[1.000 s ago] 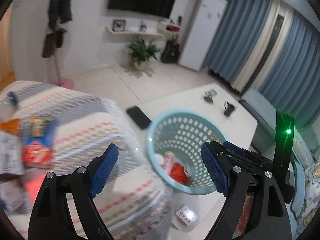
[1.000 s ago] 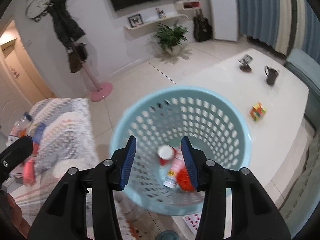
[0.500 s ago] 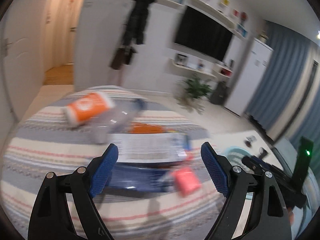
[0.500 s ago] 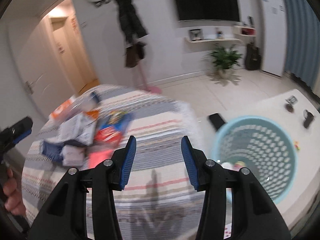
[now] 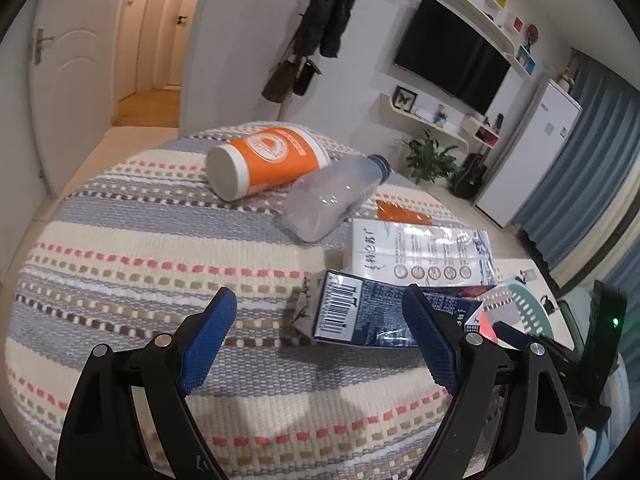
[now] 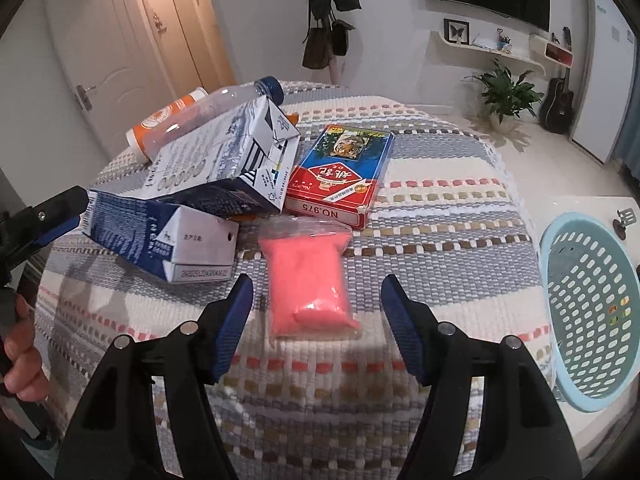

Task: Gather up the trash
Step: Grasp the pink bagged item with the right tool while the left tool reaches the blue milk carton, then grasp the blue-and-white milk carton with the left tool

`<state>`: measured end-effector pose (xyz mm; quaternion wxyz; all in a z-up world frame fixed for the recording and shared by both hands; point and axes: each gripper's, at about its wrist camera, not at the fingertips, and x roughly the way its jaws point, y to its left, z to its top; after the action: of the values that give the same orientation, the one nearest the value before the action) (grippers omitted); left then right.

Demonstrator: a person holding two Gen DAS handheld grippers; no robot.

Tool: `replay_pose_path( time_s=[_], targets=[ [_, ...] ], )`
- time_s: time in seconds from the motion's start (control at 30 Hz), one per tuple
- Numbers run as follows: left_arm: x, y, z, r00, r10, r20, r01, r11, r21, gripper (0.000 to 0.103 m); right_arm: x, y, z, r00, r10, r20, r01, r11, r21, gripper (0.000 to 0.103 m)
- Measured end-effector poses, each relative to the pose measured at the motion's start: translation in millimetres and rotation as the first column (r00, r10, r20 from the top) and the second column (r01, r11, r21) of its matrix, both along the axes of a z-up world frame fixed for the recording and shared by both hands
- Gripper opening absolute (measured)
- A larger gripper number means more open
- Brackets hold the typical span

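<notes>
Hovering over a round counter (image 5: 120, 248) draped in a striped woven cloth, the left claw (image 5: 316, 340) is spread wide with nothing between its blue pads. Ahead of it and to the left, an orange paper cup (image 5: 268, 162) lies on its side; just right of the cup a clear plastic bottle (image 5: 332, 200) lies tipped over too, its blue cap pointing away. Straight ahead, close to the right pad, a dark blue carton (image 5: 360, 312) lies flat, and a white-and-blue carton (image 5: 420, 256) rests partly on top of it. An orange wrapper (image 5: 400, 212) peeks out beyond the white carton.

The right claw (image 6: 316, 320) is likewise spread, empty, and sits low over the cloth. Far to its left the other claw's tip reaches toward the dark blue carton (image 6: 160, 240), with the white-and-blue carton (image 6: 224, 160) leaning across it (the bottle (image 6: 224, 104) and cup (image 6: 168, 116) show behind). Directly between the right claw's pads, a little ahead, lies a pink packet (image 6: 308, 284) in clear plastic, not touched by either pad. Beyond the packet sits a red-and-blue card box (image 6: 340, 172) with a tiger picture. Well off to the right, past the counter's edge, stands the pale blue perforated basket (image 6: 560, 280).
</notes>
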<state>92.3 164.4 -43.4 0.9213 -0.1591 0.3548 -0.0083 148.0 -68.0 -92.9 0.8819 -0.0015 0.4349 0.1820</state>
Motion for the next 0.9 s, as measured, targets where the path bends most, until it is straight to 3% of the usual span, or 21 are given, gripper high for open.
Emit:
replay_pose_path(
  time_s=[0.07, 0.1, 0.13, 0.27, 0.5, 0.77, 0.9],
  targets=[
    [5, -4, -3, 1.000, -0.026, -0.012, 0.026, 1.000, 0.004, 0.083, 2, 4, -1, 1.000, 0.008, -0.002, -0.008, 1.000, -0.016, 0.057],
    [5, -7, -6, 0.999, -0.038, -0.015, 0.038, 0.999, 0.005, 0.081, 2, 6, -2, 1.000, 0.013, -0.003, -0.013, 1.000, -0.024, 0.040],
    [5, -9, -7, 0.999, -0.051, -0.019, 0.051, 0.999, 0.008, 0.081, 2, 7, -3, 1.000, 0.019, -0.008, -0.019, 0.999, -0.026, 0.036],
    [-3, -22, -8, 0.992, -0.126, -0.015, 0.126, 0.992, -0.007, 0.075, -3, -1, -2, 1.000, -0.005, 0.006, 0.006, 1.000, -0.019, 0.036],
    [-25, -55, -14, 0.971, -0.238, 0.001, 0.238, 0.971, 0.015, 0.074, -9, -42, 5, 0.997, -0.076, 0.009, 0.076, 0.997, 0.020, 0.036],
    [-55, -103, -17, 0.922, -0.387, 0.025, 0.386, 0.922, 0.030, 0.074, -15, -77, 14, 0.991, -0.129, 0.039, 0.128, 0.991, 0.034, 0.036],
    [-64, -125, -15, 0.885, -0.465, 0.036, 0.464, 0.885, 0.017, 0.074, -14, -87, 14, 0.988, -0.152, 0.034, 0.150, 0.988, 0.045, 0.036]
  ],
)
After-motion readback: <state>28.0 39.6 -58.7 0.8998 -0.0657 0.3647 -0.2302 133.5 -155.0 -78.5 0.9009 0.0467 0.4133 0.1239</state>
